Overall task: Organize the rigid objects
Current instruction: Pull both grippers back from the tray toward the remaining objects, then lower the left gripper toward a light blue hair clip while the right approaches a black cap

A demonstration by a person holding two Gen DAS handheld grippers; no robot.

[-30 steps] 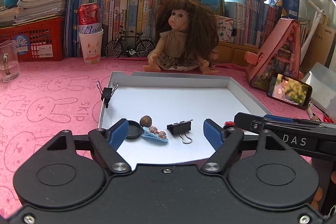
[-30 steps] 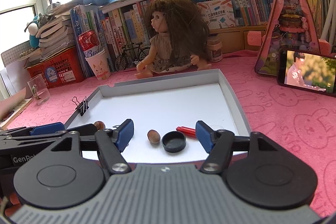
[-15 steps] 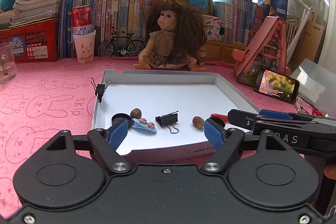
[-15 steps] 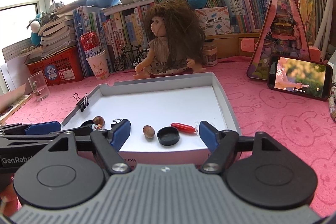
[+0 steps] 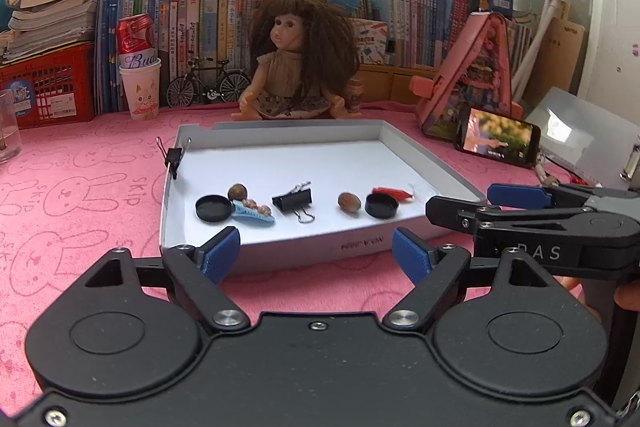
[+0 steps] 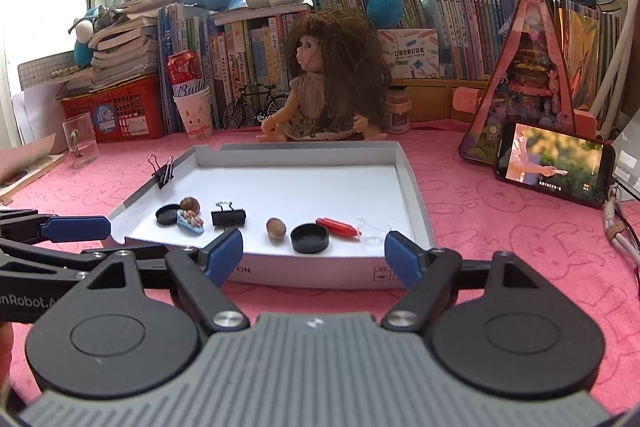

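Observation:
A shallow white tray (image 5: 424,163) (image 6: 412,187) lies on the pink cloth. Along its near side sit two black caps (image 5: 213,207) (image 5: 381,205), two nuts (image 5: 237,192) (image 5: 349,201), a blue hair clip (image 5: 254,211), a black binder clip (image 5: 293,201) and a red capsule (image 5: 392,193). In the right wrist view the same row shows: binder clip (image 6: 228,217), nut (image 6: 276,227), cap (image 6: 310,238), capsule (image 6: 336,227). Another binder clip (image 5: 175,157) grips the left wall. My left gripper (image 5: 316,253) and right gripper (image 6: 314,255) hover before the tray's front wall, jaws opening, nothing between them.
A doll (image 5: 298,67) sits behind the tray before a row of books. A can in a paper cup (image 5: 138,79) and a glass (image 6: 80,139) stand at the left. A phone (image 5: 498,141) leans by a pink toy house (image 5: 476,75) at the right.
Both grippers have drawn back from over the tray to in front of its near wall, and their jaws stand a little wider. The objects in the tray have not moved.

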